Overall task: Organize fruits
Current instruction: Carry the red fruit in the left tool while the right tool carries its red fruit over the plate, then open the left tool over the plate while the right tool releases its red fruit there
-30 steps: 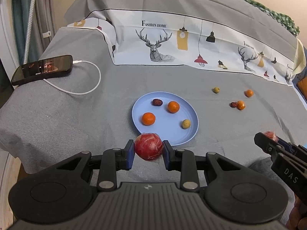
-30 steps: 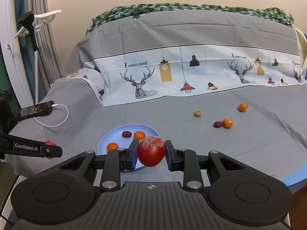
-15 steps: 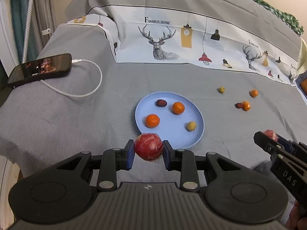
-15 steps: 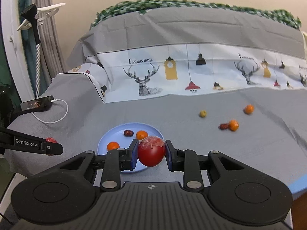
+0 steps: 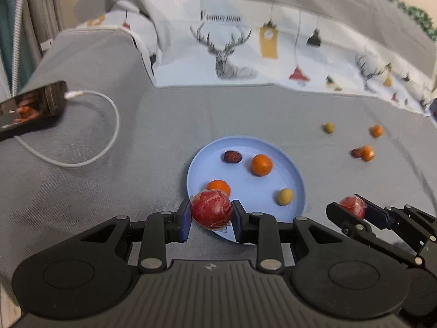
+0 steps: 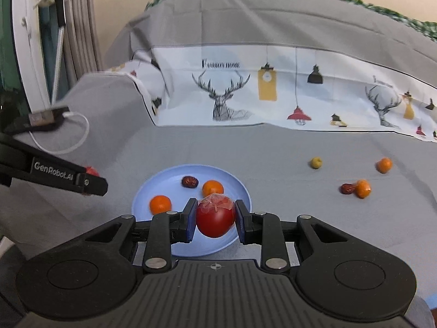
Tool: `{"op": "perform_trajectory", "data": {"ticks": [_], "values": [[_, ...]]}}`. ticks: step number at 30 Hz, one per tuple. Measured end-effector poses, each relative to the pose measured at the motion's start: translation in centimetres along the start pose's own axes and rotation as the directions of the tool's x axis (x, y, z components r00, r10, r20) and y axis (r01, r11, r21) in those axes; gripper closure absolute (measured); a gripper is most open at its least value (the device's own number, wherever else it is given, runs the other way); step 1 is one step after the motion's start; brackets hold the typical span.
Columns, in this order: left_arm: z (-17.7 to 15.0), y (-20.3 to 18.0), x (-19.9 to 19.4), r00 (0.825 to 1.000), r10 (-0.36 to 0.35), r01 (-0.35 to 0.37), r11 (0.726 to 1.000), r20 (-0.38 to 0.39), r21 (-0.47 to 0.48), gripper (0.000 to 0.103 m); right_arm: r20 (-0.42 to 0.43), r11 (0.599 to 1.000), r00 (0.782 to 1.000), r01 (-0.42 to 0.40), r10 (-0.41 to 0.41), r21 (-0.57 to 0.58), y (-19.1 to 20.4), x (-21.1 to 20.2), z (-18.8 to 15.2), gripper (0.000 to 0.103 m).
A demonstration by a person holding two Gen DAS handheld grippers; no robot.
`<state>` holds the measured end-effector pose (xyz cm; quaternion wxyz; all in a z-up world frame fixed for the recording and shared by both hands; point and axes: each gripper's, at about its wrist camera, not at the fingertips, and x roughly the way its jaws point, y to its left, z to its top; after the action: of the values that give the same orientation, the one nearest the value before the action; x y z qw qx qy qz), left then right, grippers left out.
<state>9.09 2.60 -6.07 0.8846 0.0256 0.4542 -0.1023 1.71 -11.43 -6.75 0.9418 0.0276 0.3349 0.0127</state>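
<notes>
The blue plate (image 5: 296, 176) holds two oranges, a date and a yellowish fruit; each gripper's jaws clamp a film-wrapped red apple (image 5: 211, 209) at its six-o'clock rim.

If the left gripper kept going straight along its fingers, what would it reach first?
The left gripper, shut on a wrapped red fruit, points at the blue plate. It would likely meet the near orange on the plate first, though depth and height above the plate are unclear.
</notes>
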Motion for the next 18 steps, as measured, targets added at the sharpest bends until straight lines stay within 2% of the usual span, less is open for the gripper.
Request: {"op": "perform_trajectory", "data": {"ticks": [8, 18], "values": [[1.9, -0.5, 6.9, 0.995, 0.0, 0.001, 1.0, -0.099, 0.01, 0.069, -0.092, 0.998, 0.996, -0.01, 0.004, -0.062, 0.1, 6.1, -0.5, 0.073], [2.3, -1.3, 11.7, 0.987, 0.028, -0.019, 0.998, -0.159, 0.059, 0.069, -0.18, 0.997, 0.983, -0.049, 0.039, -0.052, -0.5, 10.8, -1.7, 0.073]]}}
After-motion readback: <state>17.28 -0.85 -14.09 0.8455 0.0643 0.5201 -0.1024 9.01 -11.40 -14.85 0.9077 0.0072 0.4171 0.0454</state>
